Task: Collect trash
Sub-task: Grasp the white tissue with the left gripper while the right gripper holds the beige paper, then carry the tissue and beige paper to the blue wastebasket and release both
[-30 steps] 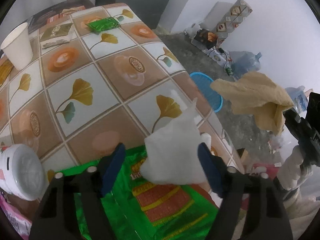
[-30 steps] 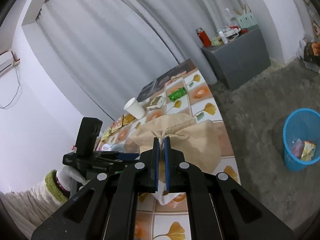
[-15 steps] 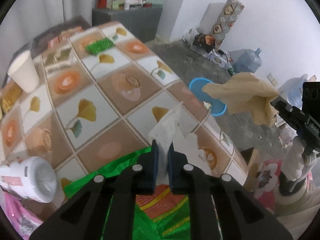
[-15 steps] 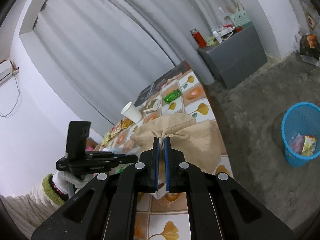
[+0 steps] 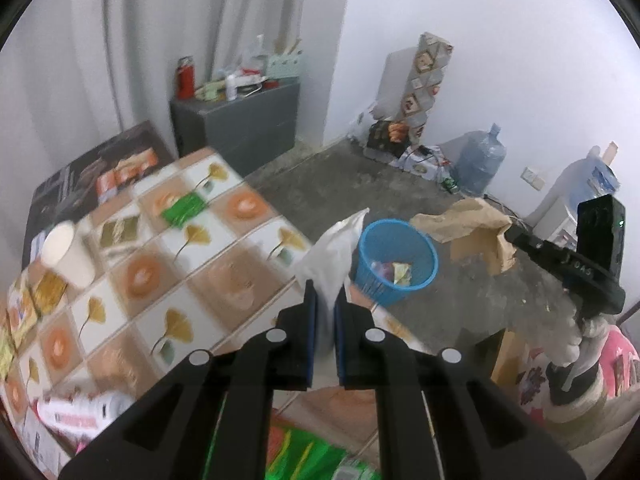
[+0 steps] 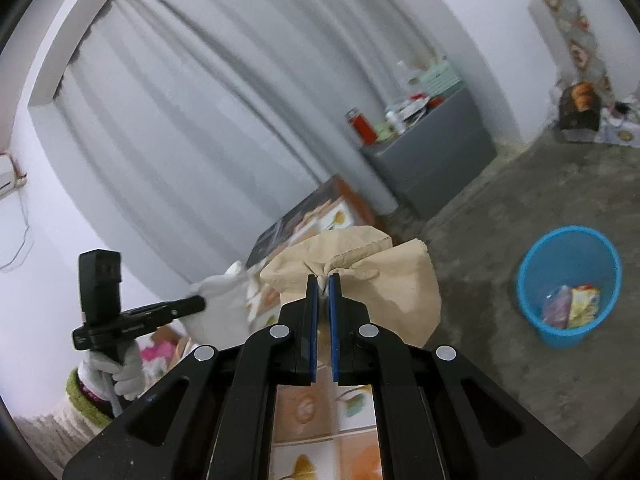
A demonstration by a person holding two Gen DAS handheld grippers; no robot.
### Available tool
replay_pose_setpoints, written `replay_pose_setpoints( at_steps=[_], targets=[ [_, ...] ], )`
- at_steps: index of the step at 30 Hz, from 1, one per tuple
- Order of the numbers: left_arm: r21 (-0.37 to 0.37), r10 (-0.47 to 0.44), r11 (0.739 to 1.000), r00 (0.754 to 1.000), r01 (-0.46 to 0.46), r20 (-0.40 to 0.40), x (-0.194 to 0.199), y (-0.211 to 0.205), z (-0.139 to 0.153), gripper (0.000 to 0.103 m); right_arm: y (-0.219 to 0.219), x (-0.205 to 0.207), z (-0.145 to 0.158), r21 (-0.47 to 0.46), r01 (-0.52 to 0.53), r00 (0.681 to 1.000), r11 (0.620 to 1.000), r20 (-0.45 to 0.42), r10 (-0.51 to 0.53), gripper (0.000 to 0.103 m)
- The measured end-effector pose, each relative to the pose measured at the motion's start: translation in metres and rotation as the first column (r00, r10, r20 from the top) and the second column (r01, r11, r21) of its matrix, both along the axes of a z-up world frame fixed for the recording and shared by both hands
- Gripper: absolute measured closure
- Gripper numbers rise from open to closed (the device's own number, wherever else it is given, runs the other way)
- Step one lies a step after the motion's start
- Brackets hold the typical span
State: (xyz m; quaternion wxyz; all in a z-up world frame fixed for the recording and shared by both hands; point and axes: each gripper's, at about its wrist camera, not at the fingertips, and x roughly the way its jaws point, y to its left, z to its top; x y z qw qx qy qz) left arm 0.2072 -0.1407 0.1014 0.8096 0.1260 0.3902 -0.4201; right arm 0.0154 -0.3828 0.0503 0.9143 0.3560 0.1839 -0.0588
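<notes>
Tissue (image 5: 336, 252) is pinched in the left tongs (image 5: 325, 300) at the worktop (image 5: 224, 264) edge; brown paper (image 6: 360, 276) is clenched by the right tongs (image 6: 323, 282). The blue bin (image 5: 396, 260) lies ahead and below, judged nearer the left.

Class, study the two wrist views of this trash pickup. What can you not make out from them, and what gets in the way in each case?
- Left wrist view: print on the green wrapper at the bottom edge is blurred and cut off by the left gripper.
- Right wrist view: most of the table is hidden behind the brown paper bag and the right gripper.
- Both views: items in the blue basket are too small to name.
</notes>
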Motion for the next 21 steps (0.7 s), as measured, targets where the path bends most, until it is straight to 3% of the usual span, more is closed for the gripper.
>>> replay_pose_setpoints(
  at_steps=[7, 12, 16, 21],
  targets=[
    [-0.02, -0.116, 0.993, 0.993, 0.116, 0.01, -0.004, -0.088, 0.01, 0.095, -0.045, -0.031, -0.018, 0.016, 0.153, 0.988, 0.988, -0.035, -0.152, 0.099],
    [-0.04, -0.189, 0.982, 0.98, 0.187, -0.057, 0.001, -0.164, -0.001, 0.095, -0.084, -0.041, -0.049, 0.088, 0.252, 0.965, 0.964, -0.093, -0.244, 0.099],
    [0.0, -0.225, 0.974, 0.97, 0.226, -0.09, 0.004, -0.233, -0.03, 0.095, -0.116, -0.043, -0.081, 0.159, 0.316, 0.944, 0.935, -0.15, -0.293, 0.099],
    [0.086, -0.249, 0.961, 0.957, 0.264, -0.15, 0.013, -0.315, -0.093, 0.095, -0.164, -0.034, -0.132, 0.259, 0.389, 0.912, 0.884, -0.242, -0.331, 0.099]
  ],
)
